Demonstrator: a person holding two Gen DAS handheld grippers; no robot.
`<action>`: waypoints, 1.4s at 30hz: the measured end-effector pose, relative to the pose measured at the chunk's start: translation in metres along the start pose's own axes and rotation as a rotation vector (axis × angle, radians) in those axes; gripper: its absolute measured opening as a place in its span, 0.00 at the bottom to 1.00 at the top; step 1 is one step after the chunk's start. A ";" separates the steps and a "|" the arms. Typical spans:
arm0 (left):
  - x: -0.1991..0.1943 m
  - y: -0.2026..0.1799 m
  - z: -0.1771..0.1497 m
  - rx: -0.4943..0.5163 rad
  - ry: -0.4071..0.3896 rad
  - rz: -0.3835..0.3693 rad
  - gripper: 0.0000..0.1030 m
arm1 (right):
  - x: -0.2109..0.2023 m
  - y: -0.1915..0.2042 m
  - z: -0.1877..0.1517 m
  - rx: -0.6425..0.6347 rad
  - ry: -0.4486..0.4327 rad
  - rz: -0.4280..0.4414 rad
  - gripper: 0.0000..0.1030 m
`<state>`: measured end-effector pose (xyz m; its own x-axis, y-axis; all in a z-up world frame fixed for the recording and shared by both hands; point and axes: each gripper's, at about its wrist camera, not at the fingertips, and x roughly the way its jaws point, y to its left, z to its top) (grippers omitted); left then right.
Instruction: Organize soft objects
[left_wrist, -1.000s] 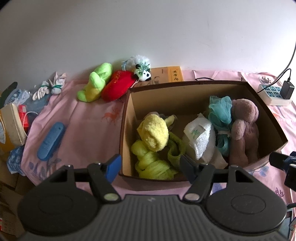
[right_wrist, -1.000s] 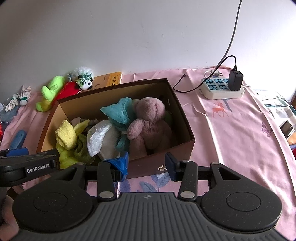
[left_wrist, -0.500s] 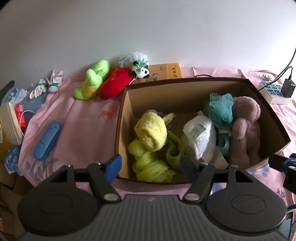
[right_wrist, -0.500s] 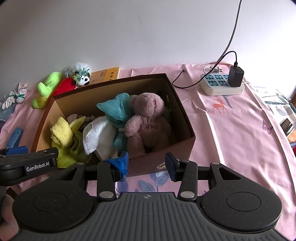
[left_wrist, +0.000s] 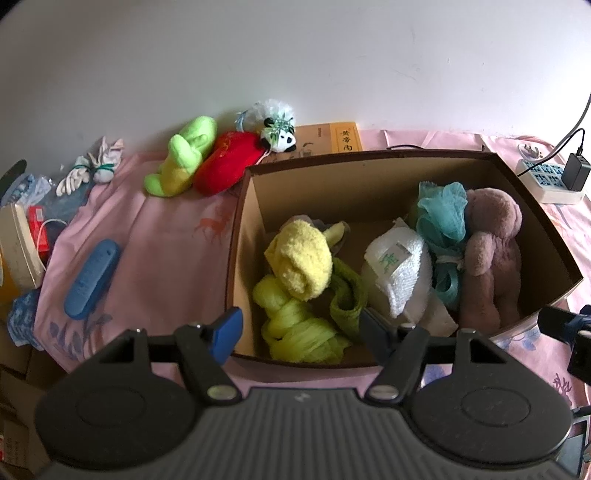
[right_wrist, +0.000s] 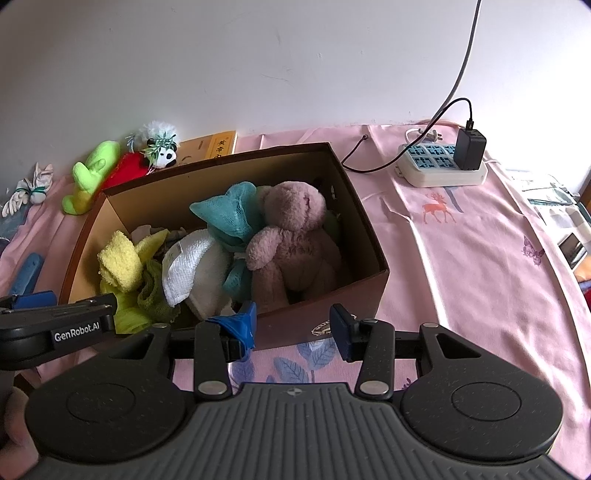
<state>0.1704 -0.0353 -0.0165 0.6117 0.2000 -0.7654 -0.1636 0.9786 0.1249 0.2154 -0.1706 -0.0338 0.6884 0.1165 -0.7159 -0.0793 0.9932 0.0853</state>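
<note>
Both the left gripper (left_wrist: 301, 326) and the right gripper (right_wrist: 291, 326) hover at the near wall of the cardboard box (left_wrist: 376, 160), jaws spread and empty. Inside lie a yellow towel (left_wrist: 301, 260), a white cloth (left_wrist: 400, 269), a teal mesh sponge (left_wrist: 441, 216) and a pink teddy bear (right_wrist: 291, 236). A green plush (left_wrist: 183, 157), a red plush (left_wrist: 229, 162) and a small panda (left_wrist: 280, 134) sit outside on the pink tabletop (left_wrist: 162, 240), behind the box's far left corner. Reaching for them across the box risks snagging its rim and dragging it, or pinching two touching toys together.
</note>
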 end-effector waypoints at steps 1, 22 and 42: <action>0.000 0.000 0.000 0.000 0.000 0.000 0.69 | 0.000 0.000 0.000 0.000 0.000 -0.001 0.27; 0.001 0.001 -0.001 -0.008 -0.003 0.002 0.69 | -0.002 0.000 0.000 0.009 -0.024 0.018 0.27; -0.004 0.001 -0.001 -0.010 -0.016 0.007 0.69 | -0.006 0.005 0.001 -0.018 -0.048 0.028 0.27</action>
<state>0.1671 -0.0350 -0.0133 0.6230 0.2079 -0.7540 -0.1756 0.9766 0.1241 0.2111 -0.1668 -0.0283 0.7196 0.1446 -0.6791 -0.1121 0.9894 0.0919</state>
